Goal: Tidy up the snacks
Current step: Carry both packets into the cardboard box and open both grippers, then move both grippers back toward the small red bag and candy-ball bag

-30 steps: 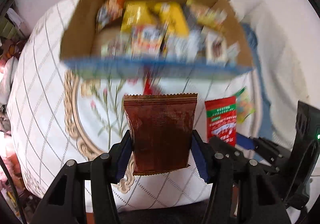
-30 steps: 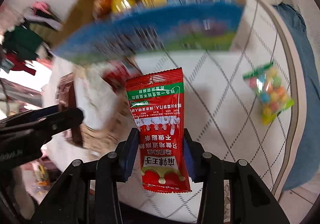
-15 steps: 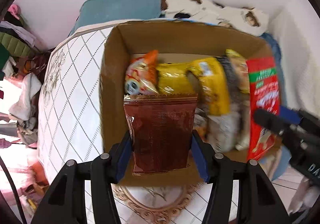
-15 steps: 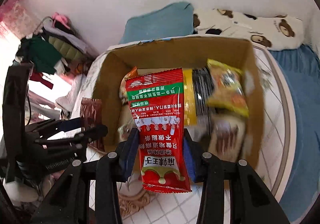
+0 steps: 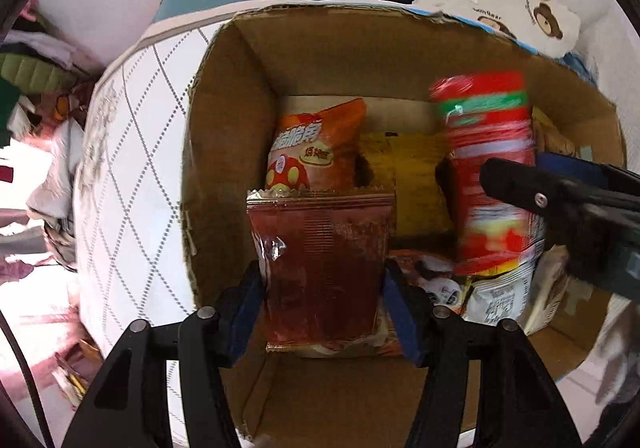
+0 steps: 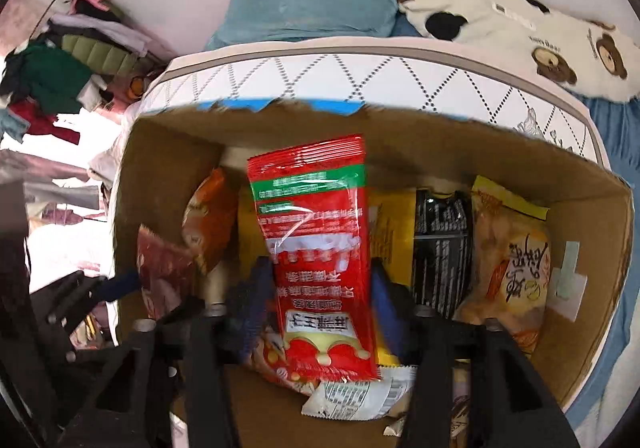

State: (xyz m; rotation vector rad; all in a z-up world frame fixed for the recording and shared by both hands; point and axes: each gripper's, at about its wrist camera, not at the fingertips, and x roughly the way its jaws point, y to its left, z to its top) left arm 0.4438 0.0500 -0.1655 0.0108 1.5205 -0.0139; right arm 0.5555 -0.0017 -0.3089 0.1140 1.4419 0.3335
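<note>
We are over the cardboard box (image 5: 224, 175) with both hands loaded; our left gripper (image 5: 322, 284) is pinching the dark red-brown packet (image 5: 320, 264) by its sides, upright, above the near left part of the box; our right gripper (image 6: 316, 300) is clamped on the red and green sachet (image 6: 316, 248), which stands tilted over the middle of the box; in the left view that sachet is smeared with motion blur.

Here is the worry: the two tools sit close together over one opening, so if we both drop at once the fingers may knock, or one packet may land across the other; the orange mushroom bag (image 5: 316, 143) and the yellow bag (image 5: 416, 175) stand just beyond the brown packet, and a careless push could tip them flat; on the right side, the black striped pack (image 6: 440, 248) and the pale orange bag (image 6: 508, 264) lean together, and a nudge might topple them too.

These sachets are slick and floppy; let go too high and they may flutter down crooked onto the white wrapper (image 6: 356, 392) lying on the floor of the box; a low, one-at-a-time release looks safest to us.
</note>
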